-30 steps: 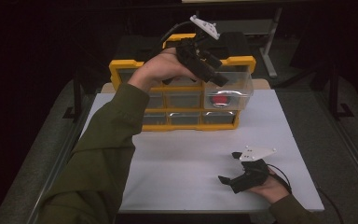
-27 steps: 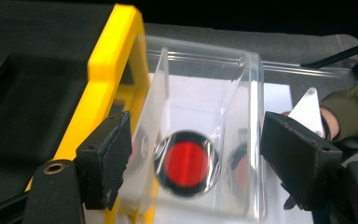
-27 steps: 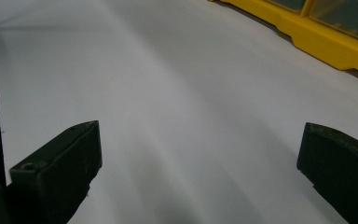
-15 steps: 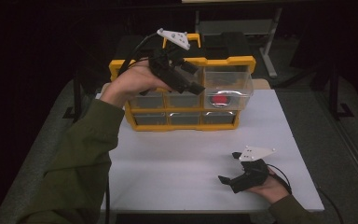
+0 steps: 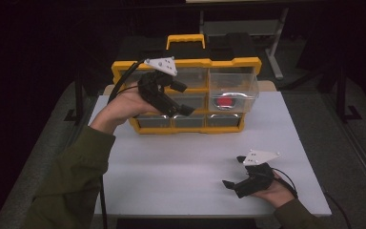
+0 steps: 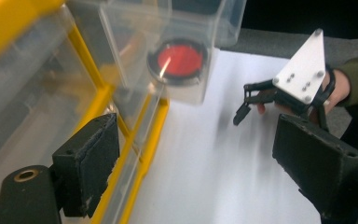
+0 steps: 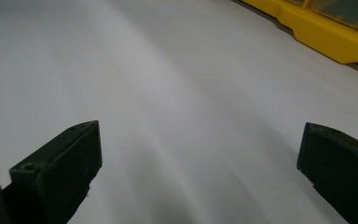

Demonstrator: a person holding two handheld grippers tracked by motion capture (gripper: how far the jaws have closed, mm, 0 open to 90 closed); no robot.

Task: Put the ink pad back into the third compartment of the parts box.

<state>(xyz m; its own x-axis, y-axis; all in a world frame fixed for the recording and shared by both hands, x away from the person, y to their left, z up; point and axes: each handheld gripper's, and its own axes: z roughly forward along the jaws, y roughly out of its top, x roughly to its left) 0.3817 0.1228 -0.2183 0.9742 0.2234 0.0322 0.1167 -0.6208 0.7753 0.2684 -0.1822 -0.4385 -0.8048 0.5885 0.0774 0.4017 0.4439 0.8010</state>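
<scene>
Since the earlier frame the left gripper [image 5: 178, 98] has swung leftward across the front of the yellow organizer [image 5: 228, 64], from the frame's upper right toward its upper middle, while the right gripper [image 5: 234, 172] has stayed put at the lower right. Both sets of jaws stand spread wide with nothing between them. In the left gripper view the jaws [image 6: 196, 163] frame the organizer's edge and bare white table [image 6: 205, 177]. Just beyond them, a clear drawer [image 5: 232, 90] juts out of the organizer, a red disc [image 5: 225, 101] lying inside it. The drawer looks like thin, stiff plastic: light, smooth, likely slippery, best taken by its front lip. The disc seems small and light; its material cannot be told.

The left gripper view shows the disc close, at its upper middle, with a pale streak across it, and the right gripper [image 6: 261, 95] farther off. The high view alone shows the organizer's handle [image 5: 186, 39]. The right gripper view offers its parted jaws [image 7: 200, 177], table and a yellow corner [image 7: 326, 32].
</scene>
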